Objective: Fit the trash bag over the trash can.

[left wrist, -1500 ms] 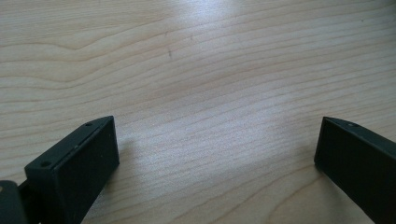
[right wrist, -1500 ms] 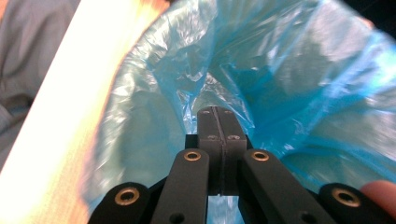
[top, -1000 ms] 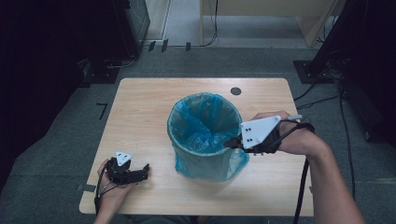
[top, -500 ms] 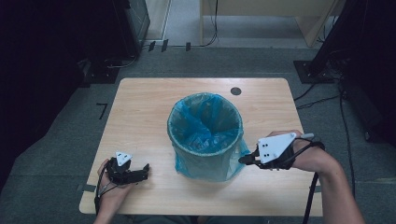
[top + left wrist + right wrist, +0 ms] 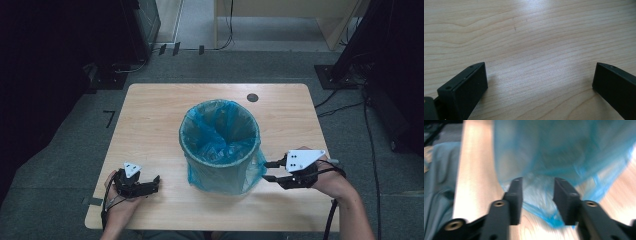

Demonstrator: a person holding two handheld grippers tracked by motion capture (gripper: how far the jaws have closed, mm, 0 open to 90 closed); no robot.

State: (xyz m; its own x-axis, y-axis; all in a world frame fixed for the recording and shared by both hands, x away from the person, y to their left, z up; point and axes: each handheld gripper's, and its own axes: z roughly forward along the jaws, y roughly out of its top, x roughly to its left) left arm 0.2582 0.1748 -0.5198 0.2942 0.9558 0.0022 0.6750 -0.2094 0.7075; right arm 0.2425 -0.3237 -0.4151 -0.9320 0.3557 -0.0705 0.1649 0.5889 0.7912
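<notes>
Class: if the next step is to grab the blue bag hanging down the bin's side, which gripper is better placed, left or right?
Right, probably. The right gripper sits open beside the bin, jaws pointing at the bag. The left gripper rests open on bare table, farther off.

We see the counter (image 5: 150, 125) evenly lit from above in the high view, while the floor around it falls into deep shadow. Ahead of the left tool (image 5: 540, 77) the wood grain is sharp, with soft glare. Around the right tool (image 5: 537, 192) everything smears with motion blur, including the blue bag (image 5: 564, 150).
</notes>
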